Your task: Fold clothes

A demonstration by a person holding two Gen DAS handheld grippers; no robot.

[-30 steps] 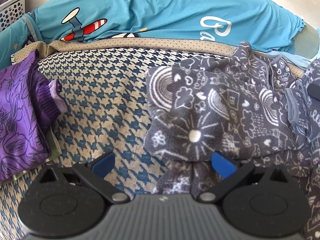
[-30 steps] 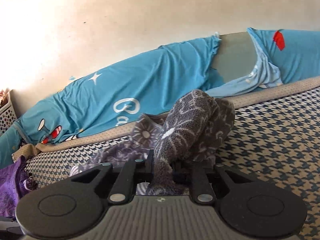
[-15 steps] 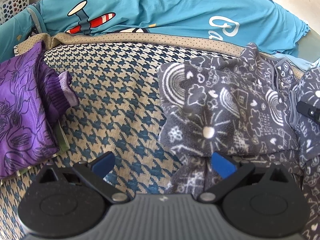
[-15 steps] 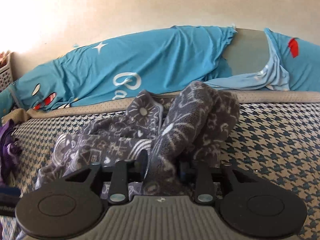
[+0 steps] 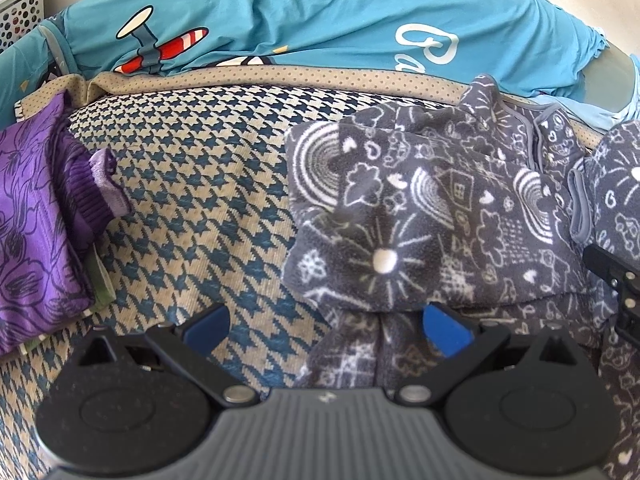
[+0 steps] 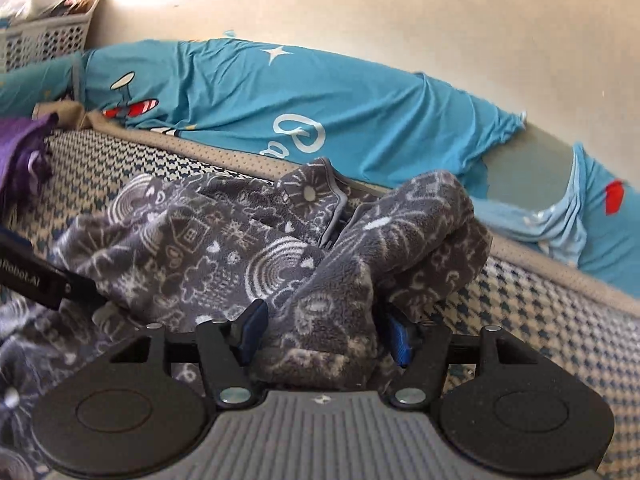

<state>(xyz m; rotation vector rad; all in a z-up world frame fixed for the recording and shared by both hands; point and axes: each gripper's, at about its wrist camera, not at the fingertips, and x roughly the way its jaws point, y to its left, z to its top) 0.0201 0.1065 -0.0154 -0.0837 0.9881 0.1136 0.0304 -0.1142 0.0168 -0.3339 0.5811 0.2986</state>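
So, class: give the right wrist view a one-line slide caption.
Right hand-held gripper clamps a fold of grey patterned fleece above the houndstooth bed cover.

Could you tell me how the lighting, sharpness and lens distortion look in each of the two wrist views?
Left wrist view: even daylight, sharp print on the grey fleece garment, fisheye bowing the houndstooth bed cover. Right wrist view: softer overall, the wall glaring pale at top left, the horizon tilted, the blue pillow curving with the lens, dark corners.
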